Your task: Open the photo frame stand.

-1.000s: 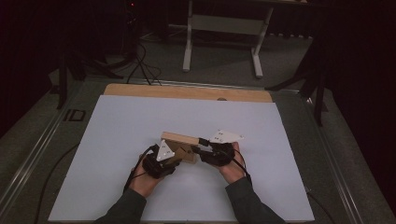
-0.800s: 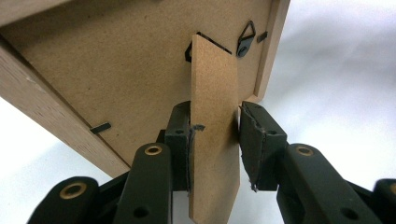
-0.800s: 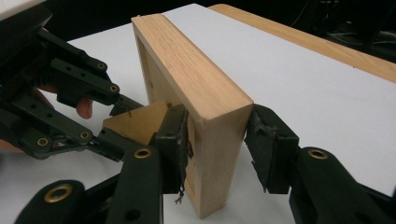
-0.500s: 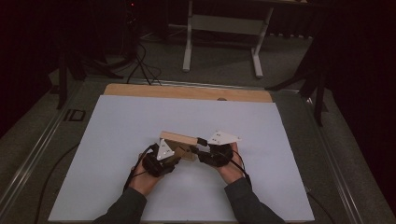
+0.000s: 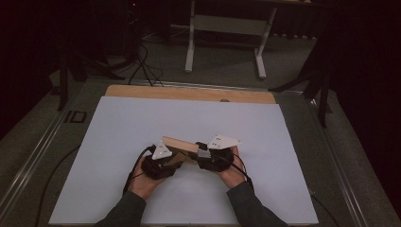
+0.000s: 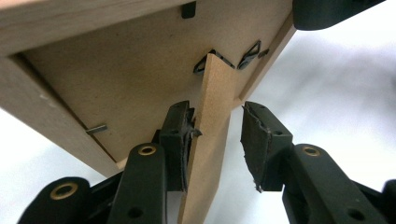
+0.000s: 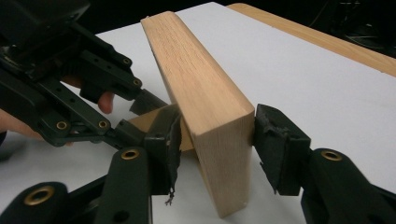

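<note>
So the wooden frame (image 5: 179, 144) sits at about 6 o'clock on the worktop (image 5: 118, 132), long axis running 10 to 4. The right gripper (image 7: 217, 135) is clamped on its end. The left gripper (image 6: 215, 140) has just been opening around the back stand (image 6: 212, 140) (one pad touching, the other clear).

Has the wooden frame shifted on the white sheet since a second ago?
No. In the high view the wooden frame sits at the same spot relative to the white sheet and its far wooden strip, between both grippers.
</note>
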Available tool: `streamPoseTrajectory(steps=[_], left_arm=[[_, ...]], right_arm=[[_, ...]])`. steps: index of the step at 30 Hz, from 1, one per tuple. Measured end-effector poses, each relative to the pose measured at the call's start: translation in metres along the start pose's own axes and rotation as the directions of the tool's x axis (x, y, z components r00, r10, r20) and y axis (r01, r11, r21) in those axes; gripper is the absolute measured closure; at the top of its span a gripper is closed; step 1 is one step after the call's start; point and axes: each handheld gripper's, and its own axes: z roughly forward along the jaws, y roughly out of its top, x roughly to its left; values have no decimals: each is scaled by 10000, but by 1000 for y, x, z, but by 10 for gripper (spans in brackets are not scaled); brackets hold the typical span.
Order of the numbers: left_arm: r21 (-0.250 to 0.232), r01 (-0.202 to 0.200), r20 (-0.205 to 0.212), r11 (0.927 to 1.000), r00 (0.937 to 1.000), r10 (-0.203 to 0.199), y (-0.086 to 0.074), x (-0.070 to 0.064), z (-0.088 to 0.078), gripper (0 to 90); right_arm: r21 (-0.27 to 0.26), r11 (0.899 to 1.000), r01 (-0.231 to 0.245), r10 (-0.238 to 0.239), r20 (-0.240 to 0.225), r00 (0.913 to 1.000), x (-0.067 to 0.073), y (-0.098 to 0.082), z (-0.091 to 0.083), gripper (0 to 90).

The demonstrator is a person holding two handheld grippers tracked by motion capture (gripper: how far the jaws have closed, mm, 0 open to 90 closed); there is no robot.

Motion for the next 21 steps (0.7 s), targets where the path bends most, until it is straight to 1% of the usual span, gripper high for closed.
streamPoseTrajectory(steps=[3, 7, 9, 12, 21], left_arm=[[42, 28, 102, 10000, 9999, -28, -1, 1, 0, 628], [39, 229, 275, 9997, 9994, -230, -3, 3, -2, 637], [45, 268, 289, 9996, 9992, -269, -4, 3, -3, 642], [-7, 474, 473, 9989, 9978, -473, -6, 6, -7, 655], [143, 648, 610, 9978, 9960, -656, -11, 6, -12, 655]], right_arm=[[27, 10000, 88, -88, -72, 9999, 2, 0, 1, 496], [105, 9998, 191, -189, -148, 9997, 5, 0, 1, 495], [119, 9997, 234, -231, -252, 9994, 6, 0, 1, 495], [148, 9994, 304, -299, -327, 9990, 9, 0, 1, 496], [328, 9972, 672, -658, -435, 9969, 17, 0, 1, 491]])
